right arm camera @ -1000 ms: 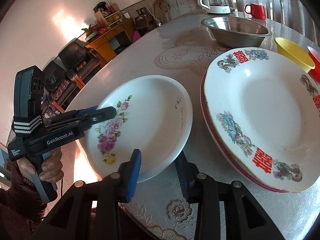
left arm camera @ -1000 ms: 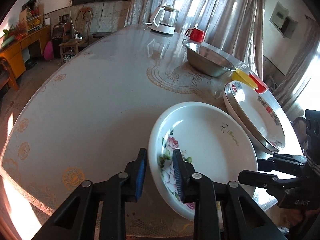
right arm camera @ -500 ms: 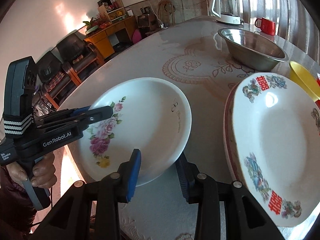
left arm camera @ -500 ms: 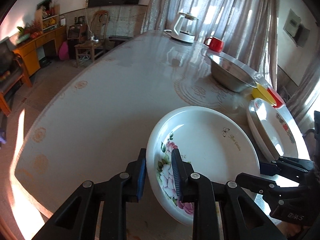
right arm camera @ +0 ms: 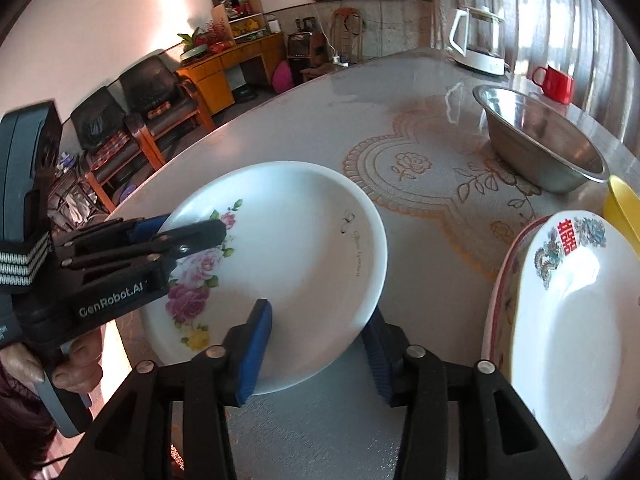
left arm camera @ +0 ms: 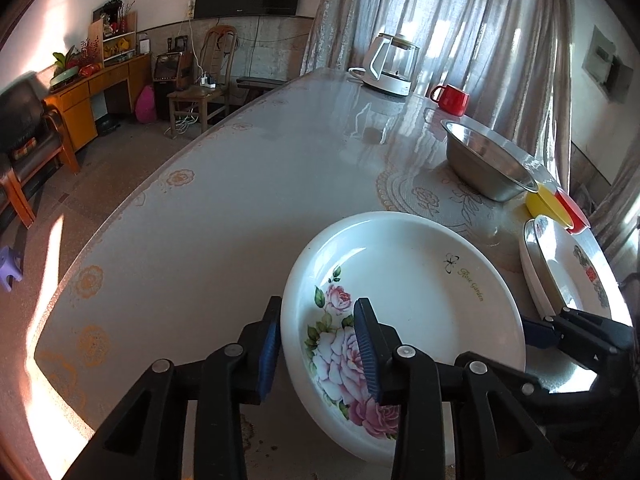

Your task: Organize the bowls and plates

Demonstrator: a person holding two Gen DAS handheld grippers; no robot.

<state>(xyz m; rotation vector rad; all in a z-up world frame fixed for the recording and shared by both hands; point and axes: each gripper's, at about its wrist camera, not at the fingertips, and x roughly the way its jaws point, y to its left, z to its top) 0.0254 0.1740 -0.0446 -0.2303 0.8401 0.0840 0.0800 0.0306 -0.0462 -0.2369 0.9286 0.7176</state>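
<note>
Straddling opposite edges of the rose plate (left arm camera: 404, 280), both grippers were in the act of letting go. The left gripper (left arm camera: 318, 344) had one pad outside the rim and one over the painted roses; its jaws were opening, with the rim between them and a visible gap at the inner pad. The right gripper (right arm camera: 320, 354) bracketed the near rim from the other side, one pad above the plate and one below its edge; its jaws were also opening, and neither pad appeared to press.

The rose plate lay on the table (left arm camera: 224, 208), near the front edge, apart from the stack of patterned plates (right arm camera: 568, 332) to its right. The steel bowl (right arm camera: 540, 144) stood farther back, with the yellow bowl (right arm camera: 624, 212) and the red bowl (left arm camera: 574, 210) beside the stack. The kettle (left arm camera: 394, 66) and red mug (left arm camera: 452, 98) stood at the far end.

Judged from the task, the step in hand was releasing the plate at rest. To do it well, both jaws should have been opened fully before either hand withdrew, so that no pad dragged the rim. The lower right pad sat under the rim; it should have been drawn back level, not lifted, to avoid tipping the plate. Withdrawal on the right should have kept clear of the neighbouring stack.
</note>
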